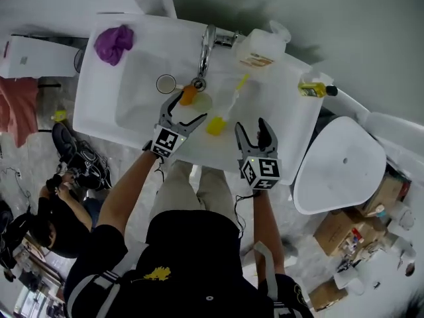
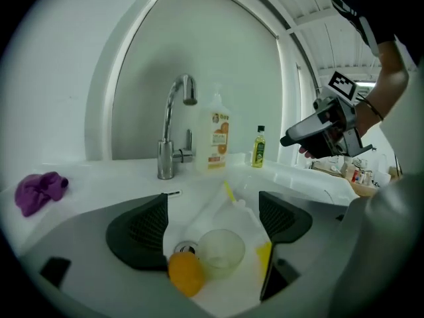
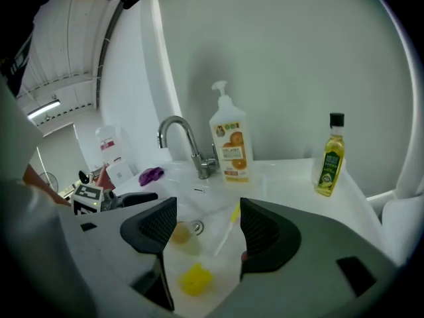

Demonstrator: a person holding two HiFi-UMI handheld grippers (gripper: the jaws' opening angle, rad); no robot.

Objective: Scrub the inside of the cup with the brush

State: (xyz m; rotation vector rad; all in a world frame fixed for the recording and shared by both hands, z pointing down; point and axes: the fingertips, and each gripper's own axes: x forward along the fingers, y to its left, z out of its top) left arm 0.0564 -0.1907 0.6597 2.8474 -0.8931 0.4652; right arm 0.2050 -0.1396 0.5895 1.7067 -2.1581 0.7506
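Observation:
A clear cup (image 1: 202, 102) lies in the white sink (image 1: 136, 105) beside an orange object (image 1: 188, 95) and the drain (image 1: 166, 83). The yellow brush (image 1: 216, 125) rests in the basin, its handle pointing toward the back rim. My left gripper (image 1: 180, 112) hovers open just in front of the cup (image 2: 220, 249), holding nothing. My right gripper (image 1: 257, 133) is open over the sink's front edge, to the right of the brush head (image 3: 196, 278). In the left gripper view, cup and orange object (image 2: 185, 273) sit between the jaws, below them.
A chrome faucet (image 1: 207, 48) stands at the back, a soap bottle (image 1: 262, 48) beside it, a small oil bottle (image 1: 317, 89) to its right. A purple cloth (image 1: 114, 43) lies on the left rim. A white toilet lid (image 1: 338, 171) is at the right. A person (image 1: 59, 211) crouches lower left.

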